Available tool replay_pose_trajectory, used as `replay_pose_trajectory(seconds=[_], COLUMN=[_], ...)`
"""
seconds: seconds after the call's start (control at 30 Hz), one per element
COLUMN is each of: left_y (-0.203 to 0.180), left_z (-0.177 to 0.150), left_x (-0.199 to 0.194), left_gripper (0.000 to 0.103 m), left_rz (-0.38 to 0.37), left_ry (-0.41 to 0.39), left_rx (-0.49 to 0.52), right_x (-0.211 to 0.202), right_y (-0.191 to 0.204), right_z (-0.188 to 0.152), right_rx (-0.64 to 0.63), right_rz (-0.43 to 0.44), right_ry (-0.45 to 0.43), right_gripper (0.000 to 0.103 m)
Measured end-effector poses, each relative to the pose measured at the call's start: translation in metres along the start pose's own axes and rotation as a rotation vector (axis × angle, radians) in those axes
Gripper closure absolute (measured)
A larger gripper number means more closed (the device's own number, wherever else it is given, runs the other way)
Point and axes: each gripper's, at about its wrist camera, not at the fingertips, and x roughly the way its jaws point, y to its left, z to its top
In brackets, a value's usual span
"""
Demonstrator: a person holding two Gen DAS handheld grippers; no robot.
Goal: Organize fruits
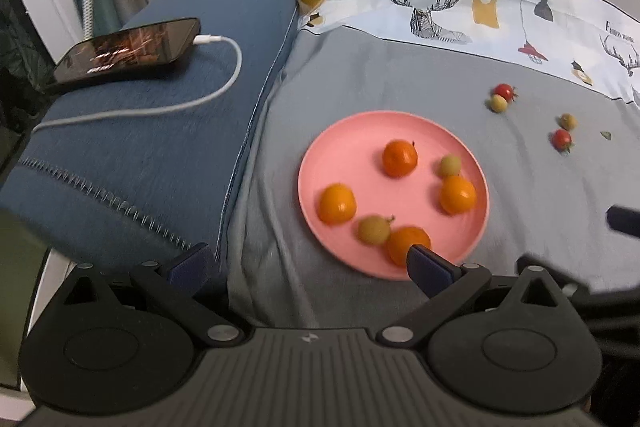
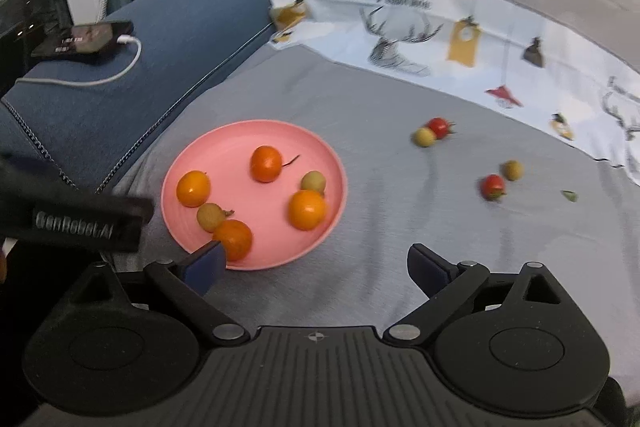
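Observation:
A pink plate (image 1: 352,131) (image 2: 236,139) lies on the grey bedsheet and holds several small orange fruits (image 1: 399,158) (image 2: 265,163) and two yellowish-green ones (image 1: 373,229) (image 2: 209,216). Two red cherry tomatoes (image 1: 505,91) (image 2: 439,127) and two yellowish fruits (image 1: 567,121) (image 2: 513,170) lie loose on the sheet to the plate's right. My left gripper (image 1: 308,265) is open and empty, above the plate's near-left edge. My right gripper (image 2: 316,265) is open and empty, just near the plate's right side. The left gripper's body (image 2: 76,215) shows at left in the right wrist view.
A blue cushion (image 1: 160,131) (image 2: 132,75) lies left of the plate with a phone (image 1: 128,49) (image 2: 86,37) and white charging cable (image 1: 168,107) on it. A printed white sheet border (image 1: 440,7) runs along the back. A small green leaf (image 1: 605,135) (image 2: 569,195) lies at far right.

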Motion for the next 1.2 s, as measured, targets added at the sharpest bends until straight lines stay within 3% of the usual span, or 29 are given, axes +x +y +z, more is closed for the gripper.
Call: replay_pose_trajectory(seconds=[0.3, 0.53, 0.9, 1.2], left_y=[-0.009, -0.007, -0.015, -0.013], left_z=[-0.021, -0.035, -0.044, -0.047], left_x=[-0.052, -0.081, -0.108, -0.111], left_gripper=[0.000, 0.000, 0.000, 0.000], left_rz=[0.003, 0.015, 0.020, 0.021], left_ry=[-0.095, -0.151, -0.212, -0.216], left_rx=[0.016, -0.005, 0.007, 0.003], right_x=[-0.065, -0.093, -0.121, -0.126], right_y=[0.005, 0.010, 0.006, 0.007], right_z=[-0.018, -0.026, -0.036, -0.039], right_rx=[-0.021, -0.027, -0.007, -0.008], right_rz=[-0.028, -0.012, -0.013, -0.009], right_ry=[-0.118, -0.178, -0.235, -0.250], right_gripper=[0.004, 0.003, 0.003, 0.003])
